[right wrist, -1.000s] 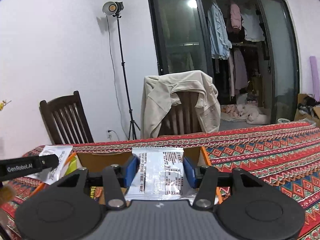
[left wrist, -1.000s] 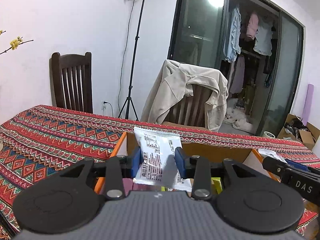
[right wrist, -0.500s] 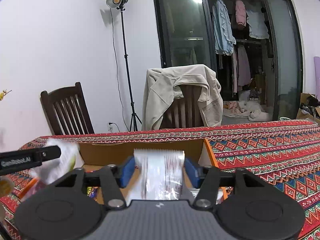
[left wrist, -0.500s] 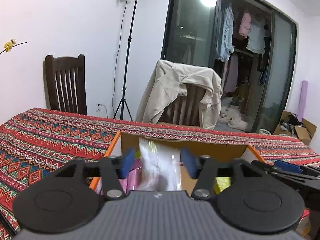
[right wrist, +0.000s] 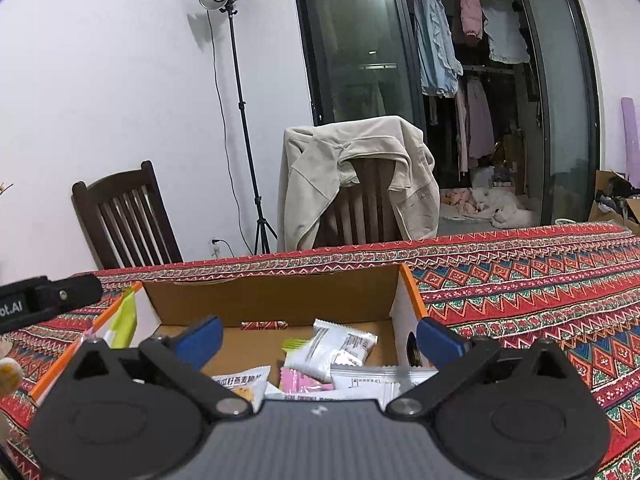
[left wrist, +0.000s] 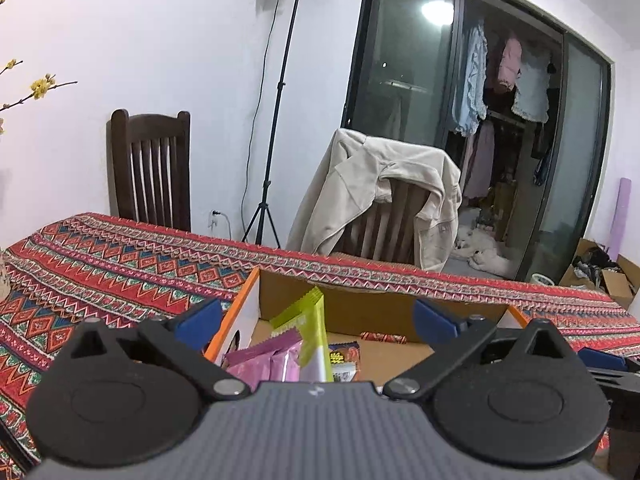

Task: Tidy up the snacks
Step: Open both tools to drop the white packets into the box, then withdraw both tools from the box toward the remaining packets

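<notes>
Both jaws opening wide, nothing gripped. Left hand-held gripper (left wrist: 316, 314) sits over the cardboard box (left wrist: 372, 312) on the bench (left wrist: 100, 256); green packet (left wrist: 310, 330) and pink packets (left wrist: 266, 362) lie inside the box, between its fingers. Right hand-held gripper (right wrist: 320, 338) likewise; white packets (right wrist: 340, 346) lie loose in the box below it.

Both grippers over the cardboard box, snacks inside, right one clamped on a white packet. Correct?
Not quite. The right gripper holds nothing: its jaws are opening wide, and the white packet lies loose in the box below, as the right wrist view shows. The rest stands: the left gripper is over the box too, with snacks inside.
</notes>
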Action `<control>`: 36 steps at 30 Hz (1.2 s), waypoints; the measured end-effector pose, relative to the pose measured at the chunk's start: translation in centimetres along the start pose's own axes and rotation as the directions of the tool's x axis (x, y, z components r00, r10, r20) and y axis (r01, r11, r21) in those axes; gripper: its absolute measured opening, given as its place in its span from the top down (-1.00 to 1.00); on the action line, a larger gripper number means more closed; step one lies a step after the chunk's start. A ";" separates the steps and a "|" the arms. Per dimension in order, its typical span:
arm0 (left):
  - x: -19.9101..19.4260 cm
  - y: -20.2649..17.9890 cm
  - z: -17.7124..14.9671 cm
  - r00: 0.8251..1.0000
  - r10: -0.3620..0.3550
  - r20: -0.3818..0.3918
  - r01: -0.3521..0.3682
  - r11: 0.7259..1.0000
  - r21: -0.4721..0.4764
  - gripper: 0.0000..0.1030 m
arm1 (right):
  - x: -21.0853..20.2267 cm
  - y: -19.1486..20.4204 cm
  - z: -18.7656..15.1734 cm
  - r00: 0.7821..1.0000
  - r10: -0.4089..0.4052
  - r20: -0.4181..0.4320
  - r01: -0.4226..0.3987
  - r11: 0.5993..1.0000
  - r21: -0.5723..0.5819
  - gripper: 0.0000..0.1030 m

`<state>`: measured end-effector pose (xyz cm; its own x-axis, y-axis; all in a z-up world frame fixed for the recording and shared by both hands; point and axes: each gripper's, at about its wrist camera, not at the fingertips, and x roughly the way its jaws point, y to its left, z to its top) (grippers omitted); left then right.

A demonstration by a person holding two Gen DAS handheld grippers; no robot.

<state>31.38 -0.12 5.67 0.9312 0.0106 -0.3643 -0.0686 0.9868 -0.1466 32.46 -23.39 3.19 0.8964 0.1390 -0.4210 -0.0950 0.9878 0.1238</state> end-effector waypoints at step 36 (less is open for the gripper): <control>-10.8 1.6 -1.7 0.999 0.038 -0.022 -0.037 0.998 0.044 -1.00 | -10.5 2.3 -2.8 1.000 0.014 -0.015 -0.015 0.996 -0.089 -1.00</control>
<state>20.57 1.02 7.83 0.9200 0.0446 -0.3894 -0.0870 0.9920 -0.0920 21.60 -22.40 5.44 0.8885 0.1540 -0.4323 -0.1472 0.9879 0.0494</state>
